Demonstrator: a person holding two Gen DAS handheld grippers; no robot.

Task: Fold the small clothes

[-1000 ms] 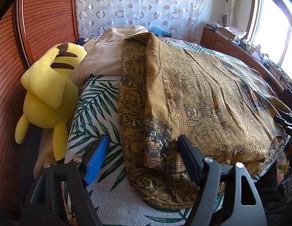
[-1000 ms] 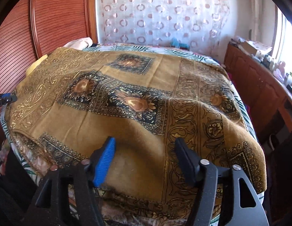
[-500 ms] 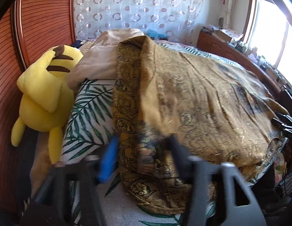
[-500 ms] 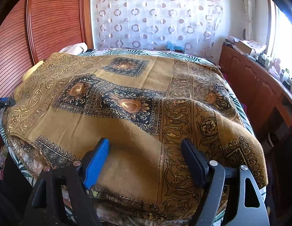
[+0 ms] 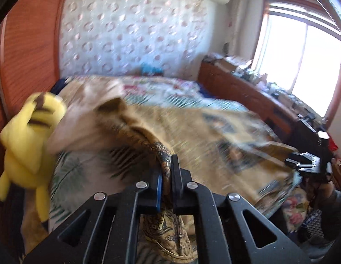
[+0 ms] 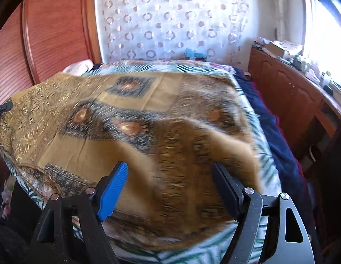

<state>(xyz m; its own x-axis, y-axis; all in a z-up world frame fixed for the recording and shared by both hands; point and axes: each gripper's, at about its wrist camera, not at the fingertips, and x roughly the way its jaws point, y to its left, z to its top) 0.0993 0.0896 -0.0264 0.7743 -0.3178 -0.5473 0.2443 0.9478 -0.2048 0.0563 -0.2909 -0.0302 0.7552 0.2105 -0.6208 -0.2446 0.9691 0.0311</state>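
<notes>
A brown cloth [image 5: 214,136] with dark ornamental patterns lies spread over the bed. My left gripper [image 5: 167,169] is shut on a bunched edge of it and holds that edge lifted off the leaf-print sheet [image 5: 69,171]. A tail of cloth hangs below the jaws. In the right wrist view the cloth [image 6: 82,149] runs blurred between the fingers of my right gripper [image 6: 170,187], which stands wide open over its near edge. The pads do not press it. The right gripper [image 5: 302,165] also shows at the cloth's far right edge, and the left gripper [image 6: 3,107] at the far left.
A yellow plush toy [image 5: 27,145] leans at the bed's left side beside a beige pillow [image 5: 82,127]. A wooden panel [image 6: 49,33] rises on the left and a cluttered wooden cabinet [image 6: 291,101] runs along the right. A dark blue blanket [image 6: 280,145] lies beside the bed.
My left gripper closed on the cloth's edge and rose, pulling it up off the sheet. The cloth's right corner drew inward, baring sheet there. The right gripper shifted slightly and stayed open.
</notes>
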